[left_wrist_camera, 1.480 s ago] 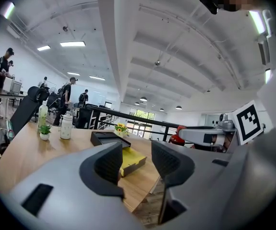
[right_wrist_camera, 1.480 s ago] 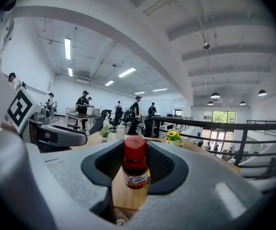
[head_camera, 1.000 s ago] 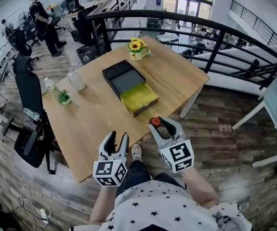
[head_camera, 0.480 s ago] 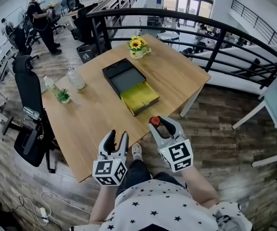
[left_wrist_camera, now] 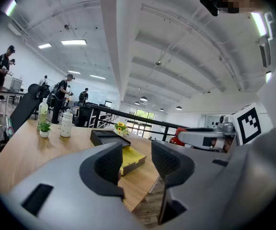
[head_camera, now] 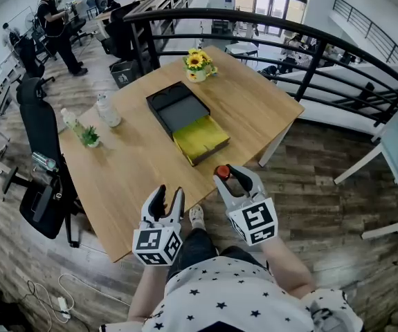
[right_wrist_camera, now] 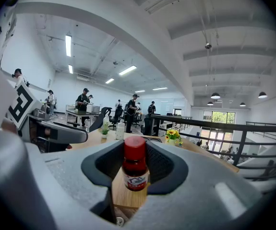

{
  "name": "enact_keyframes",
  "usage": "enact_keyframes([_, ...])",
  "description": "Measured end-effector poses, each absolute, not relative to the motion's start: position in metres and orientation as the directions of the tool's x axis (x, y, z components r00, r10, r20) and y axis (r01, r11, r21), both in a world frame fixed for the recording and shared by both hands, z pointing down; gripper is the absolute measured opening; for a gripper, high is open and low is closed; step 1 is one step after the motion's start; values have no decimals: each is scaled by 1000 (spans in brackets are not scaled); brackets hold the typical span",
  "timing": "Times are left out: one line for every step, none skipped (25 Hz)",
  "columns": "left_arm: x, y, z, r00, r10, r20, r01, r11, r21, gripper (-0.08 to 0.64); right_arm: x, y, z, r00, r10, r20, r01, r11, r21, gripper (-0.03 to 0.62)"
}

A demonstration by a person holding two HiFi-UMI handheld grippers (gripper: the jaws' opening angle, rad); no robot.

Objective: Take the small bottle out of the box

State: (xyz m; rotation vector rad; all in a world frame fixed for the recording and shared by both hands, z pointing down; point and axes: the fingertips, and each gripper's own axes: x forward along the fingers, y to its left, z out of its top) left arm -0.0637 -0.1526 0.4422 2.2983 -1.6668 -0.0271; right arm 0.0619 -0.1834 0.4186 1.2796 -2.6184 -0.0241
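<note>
A small bottle [right_wrist_camera: 135, 170] with dark contents, a red cap and a white label stands upright between the jaws of my right gripper [right_wrist_camera: 135, 172], which is shut on it. From the head view the bottle [head_camera: 221, 172] and right gripper [head_camera: 230, 176] hang over the table's near edge, in front of the black box with yellow lining [head_camera: 200, 140]. Its black lid [head_camera: 178, 108] lies just behind it. My left gripper [head_camera: 168, 200] hovers lower left by the table edge, open with nothing between its pads [left_wrist_camera: 110, 163]. The box [left_wrist_camera: 132, 158] shows beyond them.
On the wooden table [head_camera: 136, 171] stand a sunflower pot [head_camera: 197, 66] at the far end, and a clear bottle [head_camera: 108, 113] and a small plant [head_camera: 90, 139] at the left. A black office chair [head_camera: 43, 140] stands left; a black railing [head_camera: 309, 61] runs behind.
</note>
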Motion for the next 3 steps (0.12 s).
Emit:
enact_keyframes([-64, -154, 442, 326, -932, 160, -926, -281, 252, 170, 62, -185, 419, -594, -780, 196, -777, 620, 114, 140])
enact_keyframes([-65, -155, 443, 326, -932, 161, -926, -281, 252, 170, 61, -186, 419, -594, -780, 196, -776, 620, 114, 140])
enact_keyframes([-65, -156, 443, 326, -931, 162, -926, -280, 252, 170, 61, -187, 419, -595, -779, 197, -775, 621, 115, 140])
